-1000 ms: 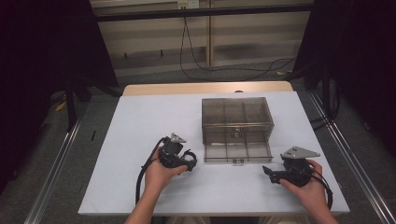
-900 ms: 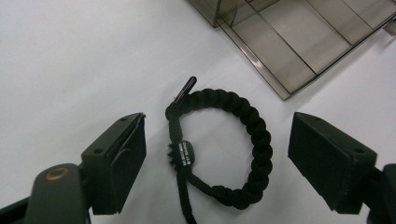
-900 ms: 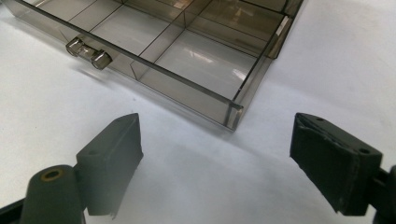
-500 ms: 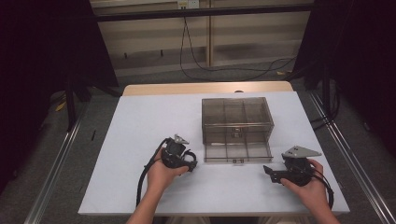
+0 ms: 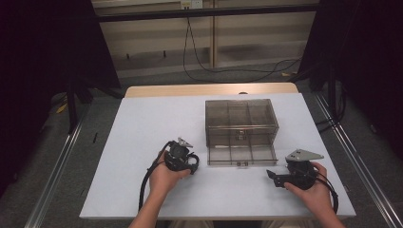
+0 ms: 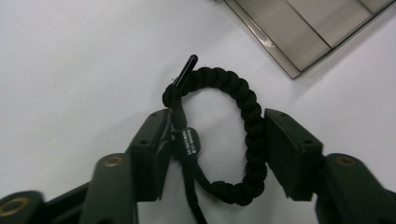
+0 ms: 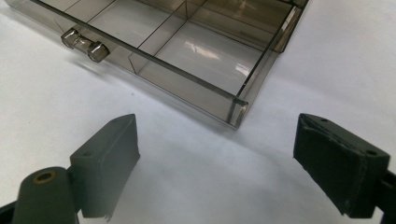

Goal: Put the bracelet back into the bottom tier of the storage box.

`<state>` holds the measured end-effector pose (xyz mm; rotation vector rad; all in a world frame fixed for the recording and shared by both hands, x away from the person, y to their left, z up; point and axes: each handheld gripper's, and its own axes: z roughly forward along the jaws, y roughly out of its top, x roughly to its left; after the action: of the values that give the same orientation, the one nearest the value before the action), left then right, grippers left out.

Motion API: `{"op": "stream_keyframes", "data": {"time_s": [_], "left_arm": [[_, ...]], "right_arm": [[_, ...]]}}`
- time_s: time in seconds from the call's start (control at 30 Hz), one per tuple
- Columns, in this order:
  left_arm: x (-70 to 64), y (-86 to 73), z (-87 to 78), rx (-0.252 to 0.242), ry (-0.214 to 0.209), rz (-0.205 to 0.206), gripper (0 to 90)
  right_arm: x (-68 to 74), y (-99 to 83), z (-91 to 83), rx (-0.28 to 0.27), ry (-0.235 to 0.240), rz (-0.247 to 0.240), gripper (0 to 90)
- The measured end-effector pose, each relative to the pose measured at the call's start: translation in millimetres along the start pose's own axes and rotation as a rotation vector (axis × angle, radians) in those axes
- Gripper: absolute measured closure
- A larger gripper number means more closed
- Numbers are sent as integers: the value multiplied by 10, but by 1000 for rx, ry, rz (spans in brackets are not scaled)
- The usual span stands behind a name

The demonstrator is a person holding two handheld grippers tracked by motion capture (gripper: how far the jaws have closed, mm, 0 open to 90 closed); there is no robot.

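On the white tabletop (image 5: 142,123), the left tool (image 5: 186,162) sits low over a black braided bracelet (image 6: 233,135), just left of the pulled-out drawer (image 5: 241,154). In the left gripper view its jaws straddle the loop, each touching a side, so it is closing on the bracelet rather than gripping it firmly. A small black tag (image 6: 189,142) on the cord carries tiny white lettering, too small to read. The drawer belongs to a smoky clear organizer box (image 5: 241,119) with compartments. Farther right, the right tool (image 5: 273,176) rests near the drawer's corner, jaws spread wide, grasping nothing.
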<state>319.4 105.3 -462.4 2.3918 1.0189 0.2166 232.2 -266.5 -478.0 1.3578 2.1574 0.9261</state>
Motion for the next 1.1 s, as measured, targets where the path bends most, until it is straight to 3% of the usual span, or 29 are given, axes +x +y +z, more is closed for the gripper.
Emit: {"op": "stream_keyframes", "data": {"time_s": [0.1, 0.27, 0.47, 0.5, 0.83, 1.1], "left_arm": [[-8, 7, -17, 19, 0, 2, 548], [1, 14, -28, 34, -15, -17, 593], [-33, 69, -55, 99, -12, 6, 692], [-39, 81, -63, 109, -18, -9, 698], [-10, 86, -133, 84, -53, -67, 706], [8, 189, -268, 54, -59, -51, 705]], "right_arm": [[18, 3, 15, 3, 5, -10, 138], [32, 5, 18, 8, 2, -12, 136], [29, 6, 20, 6, 4, -15, 133], [30, 8, 21, 6, 4, -17, 133], [41, 12, 21, 5, 10, -12, 127], [54, 17, 28, 7, 13, -15, 124]]}}
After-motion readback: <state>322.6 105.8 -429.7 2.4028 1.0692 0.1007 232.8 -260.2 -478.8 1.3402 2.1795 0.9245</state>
